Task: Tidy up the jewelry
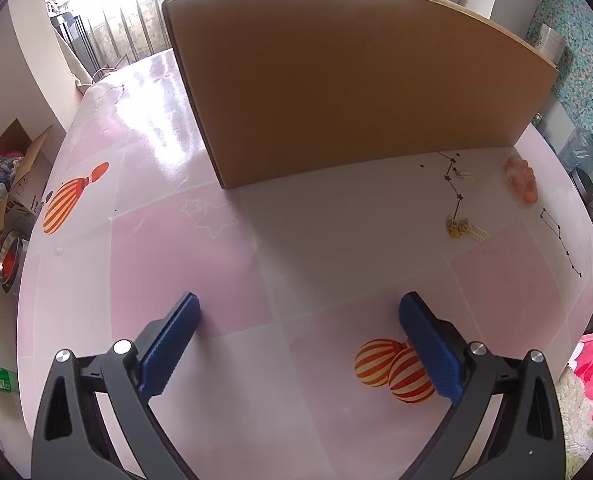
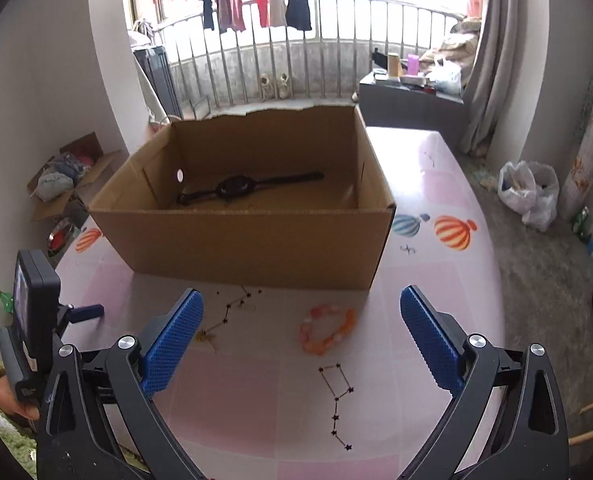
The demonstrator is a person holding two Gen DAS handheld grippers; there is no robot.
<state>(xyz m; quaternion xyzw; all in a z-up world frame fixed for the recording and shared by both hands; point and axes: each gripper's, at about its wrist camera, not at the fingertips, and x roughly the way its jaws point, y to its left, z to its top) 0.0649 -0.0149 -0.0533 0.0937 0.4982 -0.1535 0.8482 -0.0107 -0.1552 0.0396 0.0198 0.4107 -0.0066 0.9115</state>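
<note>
Jaws of both grippers were held wide apart, with nothing between the blue pads. The left gripper (image 1: 298,344) was poised above a bare stretch of the bench (image 1: 256,240), whose pink-and-white checked cover was printed with striped balloons and star patterns. The right gripper (image 2: 300,340) was poised above the same bench, and the bead bracelet (image 2: 327,330), of orange and pale pink beads, was seen lying flat between and just beyond its pads. To the left of the bracelet, near the right gripper's left pad, a small gold jewelry piece (image 2: 206,337) lay on the bench; its form could not be resolved. A second small pale piece (image 2: 249,307) lay farther back, close to the front wall of the cardboard box (image 2: 252,248). In the left wrist view the same items were seen to the right of the jaws: the gold piece at (image 1: 458,229), the pale piece at (image 1: 465,176), and the bracelet at (image 1: 521,180). The box stood open-topped at the centre of the bench, and a black wristwatch (image 2: 240,188) lay stretched out on its floor. In the right wrist view the left gripper's body was seen at the lower left, held by a hand (image 2: 10,398) in a green fleecy sleeve.
</note>
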